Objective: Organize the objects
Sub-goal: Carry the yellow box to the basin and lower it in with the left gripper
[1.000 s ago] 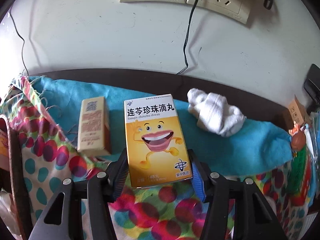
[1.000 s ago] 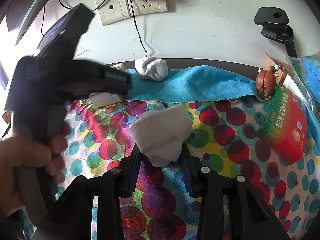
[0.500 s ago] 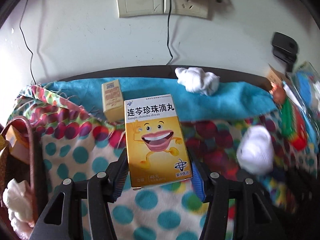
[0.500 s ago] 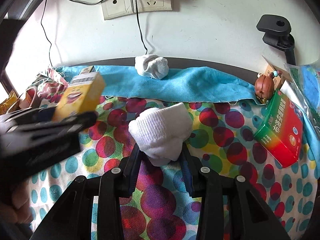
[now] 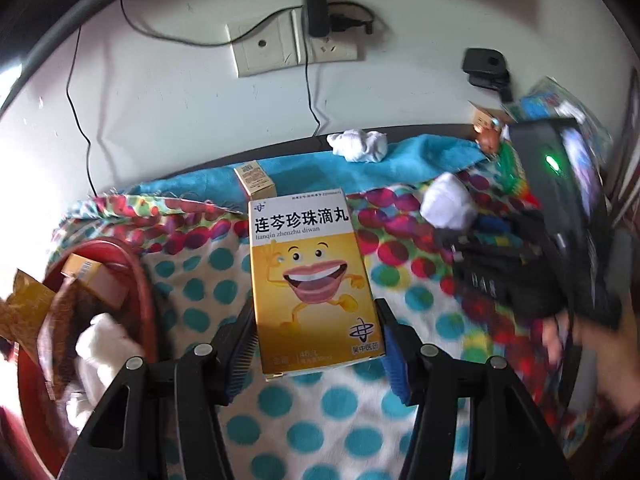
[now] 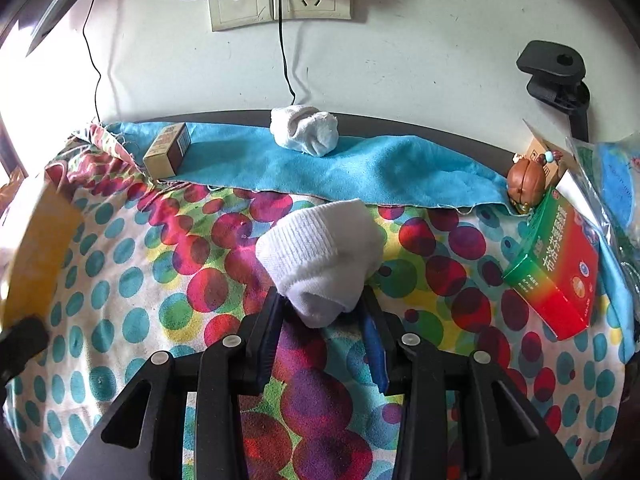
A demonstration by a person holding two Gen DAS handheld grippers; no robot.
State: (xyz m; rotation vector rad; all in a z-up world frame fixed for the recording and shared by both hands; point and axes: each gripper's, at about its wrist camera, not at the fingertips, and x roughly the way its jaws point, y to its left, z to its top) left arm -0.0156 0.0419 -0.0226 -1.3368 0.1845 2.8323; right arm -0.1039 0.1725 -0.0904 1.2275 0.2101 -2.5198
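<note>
Medicine box [image 5: 312,280], yellow, was pinched at its lower end between the left tool [image 5: 316,344], held clear above the spotted cloth [image 5: 192,288], apparently for transfer to the red basket [image 5: 140,280] just beside; the right tool [image 6: 320,316] gripped a rolled white sock [image 6: 320,256] likewise lifted for sorting.

Domestic room. Evidence: worktop against white wall, draped in polka-dot cloth [image 6: 168,280] and blue towel [image 6: 360,168]; wall sockets [image 6: 280,0] with plugged charger; rolled white socks [image 6: 304,130]; medicine boxes [image 6: 556,268]; red basket [image 5: 136,280] of household clutter.
</note>
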